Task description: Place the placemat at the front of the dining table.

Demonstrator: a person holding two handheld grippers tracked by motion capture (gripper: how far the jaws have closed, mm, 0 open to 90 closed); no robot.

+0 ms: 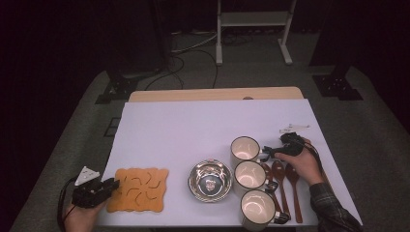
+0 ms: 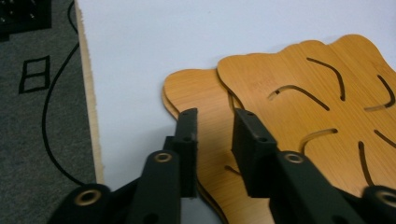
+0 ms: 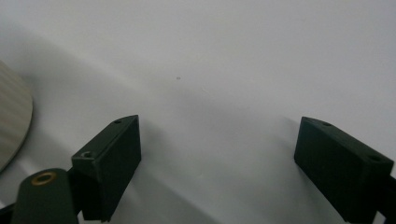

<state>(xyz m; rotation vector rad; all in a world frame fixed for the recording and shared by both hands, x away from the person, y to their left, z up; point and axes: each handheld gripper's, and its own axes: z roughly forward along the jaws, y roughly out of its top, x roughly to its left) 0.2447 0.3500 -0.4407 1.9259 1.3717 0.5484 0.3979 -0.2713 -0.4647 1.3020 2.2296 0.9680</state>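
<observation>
1. Two wooden trivets [image 2: 299,93] lay stacked, the upper one shifted off the lower, at the near left corner of the white-covered bench [image 1: 193,125]; in the high view they showed as one orange slab with curved slots [image 1: 139,189].
2. The left gripper [image 2: 215,140] hovered over the near edge of the stack, its jaws parted by a narrow gap and clamping nothing; the lower trivet's edge showed through the gap.
3. In the high view the left gripper [image 1: 112,184] sat at the trivets' left edge, held by the left hand [image 1: 80,215] at the bench's near corner.
4. The right gripper [image 3: 217,158] stood wide open over bare white surface, with nothing between its jaws.
5. In the high view the right hand [image 1: 302,162] held that gripper [image 1: 265,153] just beside the farthest of three white mugs [image 1: 245,149].
6. The other two mugs [image 1: 249,175] [image 1: 257,208] lined up toward the near edge.
7. A steel bowl [image 1: 210,181] stood between the trivets and the mugs.
8. Three wooden spoons [image 1: 280,181] lay side by side just right of the mugs.
</observation>
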